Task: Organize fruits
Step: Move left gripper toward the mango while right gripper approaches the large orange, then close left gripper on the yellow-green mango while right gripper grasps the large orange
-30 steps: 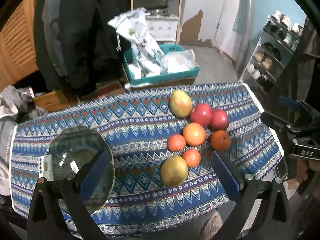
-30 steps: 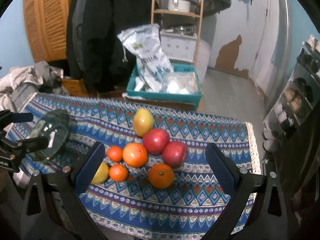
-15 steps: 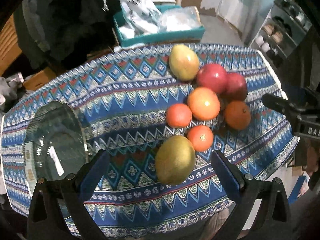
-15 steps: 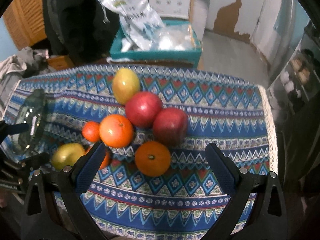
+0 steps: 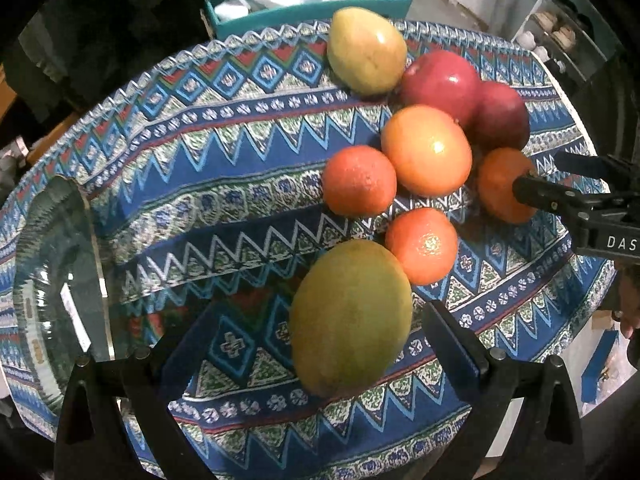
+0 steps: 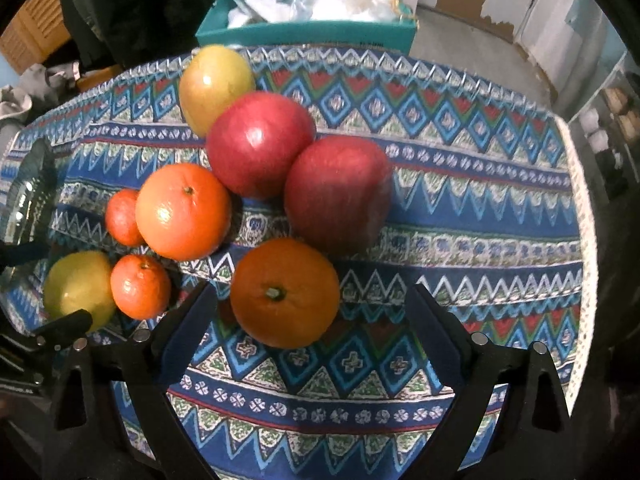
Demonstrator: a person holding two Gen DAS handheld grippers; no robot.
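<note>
both claws stand wide open and hold nothing: the left gripper [image 5: 316, 344] has its fingers on either side of the near mango [image 5: 350, 318], the right gripper [image 6: 312, 332] has its fingers on either side of the dark orange [image 6: 285, 293], and neither fruit is touched by the pads as far as can be seen. all fruit lies on the patterned tablecloth [image 6: 460, 240]. just beyond the near mango sits a small tangerine [image 5: 421, 245], then a second tangerine [image 5: 359, 180] beside the big pale orange [image 5: 426, 150]. behind those, two red apples [image 6: 260, 149] [image 6: 338, 194] touch each other, and the far mango [image 5: 366, 50] lies at the cloth's far edge. a glass plate [image 5: 56, 280] rests at the left end of the table, apart from the fruit. past the table stands a teal crate [image 6: 312, 34] with plastic bags in it.
</note>
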